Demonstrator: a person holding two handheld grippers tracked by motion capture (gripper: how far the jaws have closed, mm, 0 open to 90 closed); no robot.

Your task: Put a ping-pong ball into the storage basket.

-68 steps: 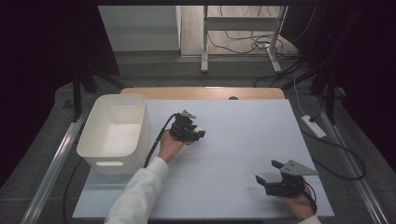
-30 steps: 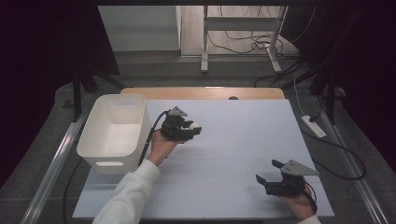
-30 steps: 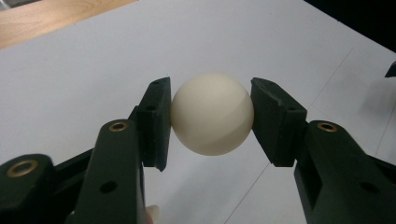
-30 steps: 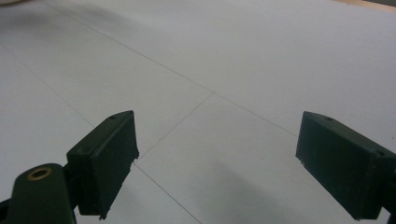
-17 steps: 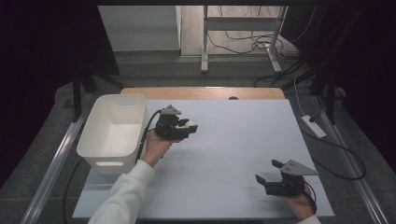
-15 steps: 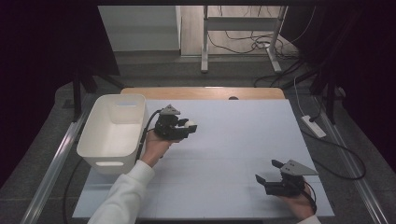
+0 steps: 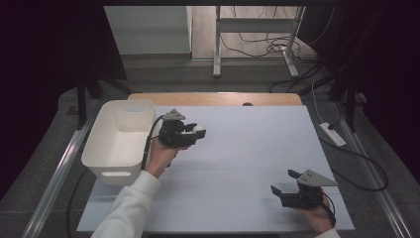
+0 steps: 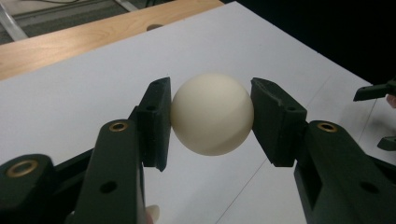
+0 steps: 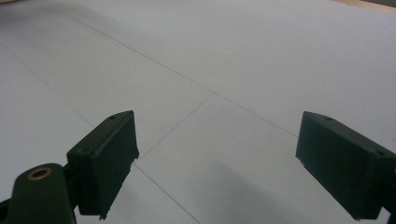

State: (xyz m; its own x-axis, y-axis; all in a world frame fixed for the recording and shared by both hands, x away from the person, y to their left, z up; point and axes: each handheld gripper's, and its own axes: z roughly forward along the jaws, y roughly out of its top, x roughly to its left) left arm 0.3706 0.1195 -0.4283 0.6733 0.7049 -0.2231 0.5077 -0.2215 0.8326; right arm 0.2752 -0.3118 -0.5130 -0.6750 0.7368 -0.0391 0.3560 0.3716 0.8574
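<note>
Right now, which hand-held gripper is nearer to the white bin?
The left. The left hand-held gripper holds a ball just beside the white bin; the right hand-held gripper rests open across the table.

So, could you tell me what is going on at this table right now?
A person works at a white-covered table with a handheld gripper in each hand. The left gripper has its fingers clamped on a cream ball, held above the surface just beside a white bin. The right gripper sits near the front right corner, open, with nothing between its fingers.
</note>
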